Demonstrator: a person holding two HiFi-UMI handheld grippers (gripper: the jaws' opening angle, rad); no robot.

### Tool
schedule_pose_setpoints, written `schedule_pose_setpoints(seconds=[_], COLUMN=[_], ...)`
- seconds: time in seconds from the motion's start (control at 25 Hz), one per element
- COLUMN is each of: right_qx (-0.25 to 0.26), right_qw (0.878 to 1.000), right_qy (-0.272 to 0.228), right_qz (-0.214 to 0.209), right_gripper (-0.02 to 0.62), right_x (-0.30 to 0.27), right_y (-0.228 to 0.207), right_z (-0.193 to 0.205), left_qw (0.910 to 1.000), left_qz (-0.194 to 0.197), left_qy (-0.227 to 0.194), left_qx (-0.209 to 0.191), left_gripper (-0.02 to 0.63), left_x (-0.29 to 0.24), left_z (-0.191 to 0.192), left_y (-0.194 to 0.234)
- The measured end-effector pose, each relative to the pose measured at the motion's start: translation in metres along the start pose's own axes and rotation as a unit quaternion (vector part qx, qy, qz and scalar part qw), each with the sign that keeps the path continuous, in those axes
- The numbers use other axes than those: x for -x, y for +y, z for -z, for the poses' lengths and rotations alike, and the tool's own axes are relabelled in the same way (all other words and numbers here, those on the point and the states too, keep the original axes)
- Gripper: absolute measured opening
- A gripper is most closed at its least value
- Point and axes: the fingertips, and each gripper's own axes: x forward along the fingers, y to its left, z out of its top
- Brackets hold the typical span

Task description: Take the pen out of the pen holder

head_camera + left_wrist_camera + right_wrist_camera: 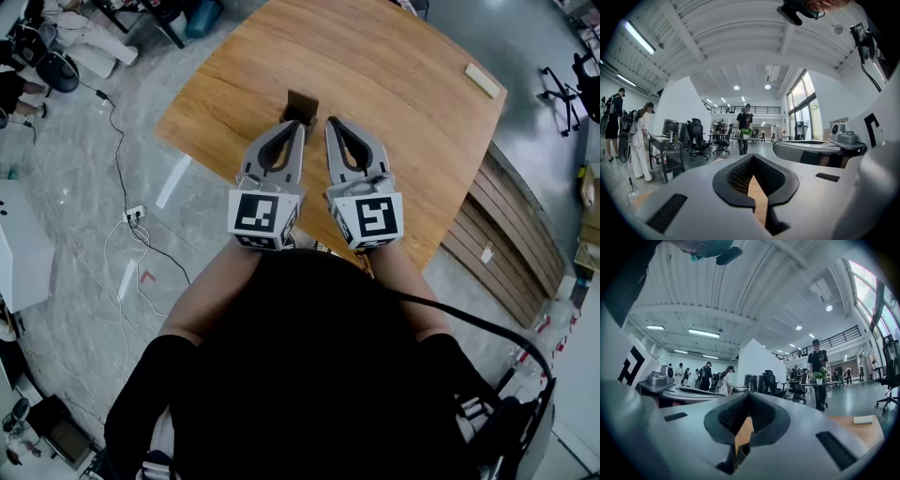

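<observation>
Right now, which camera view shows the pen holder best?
Head view: the pen holder stands on the table beyond the left tongs and right tongs. The gripper views show mainly those tongs; no clear holder.

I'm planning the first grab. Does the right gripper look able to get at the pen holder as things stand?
Probably yes: the pen holder stands just ahead and slightly left of the right gripper, with nothing between them. Its jaws are together and would have to open first.

Bright ceiling lights; edges perhaps fisheye-warped.
</observation>
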Motion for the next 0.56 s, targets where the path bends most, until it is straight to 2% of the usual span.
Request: schedule_pose_setpoints(seconds=[0.56], right_qx=[0.001], right_qw=[1.0], right_qy=[-0.001], right_qz=[0.001], right_gripper=[0.014], right_x=[0.0018], right_y=[0.0036], right_z=[-0.0023], left_qw=[1.0], left_qz=[0.006], left_qy=[-0.002], left_qx=[0.005], left_gripper=[0.0], left_x=[0.0003], left_z=[-0.0001], left_y=[-0.0015])
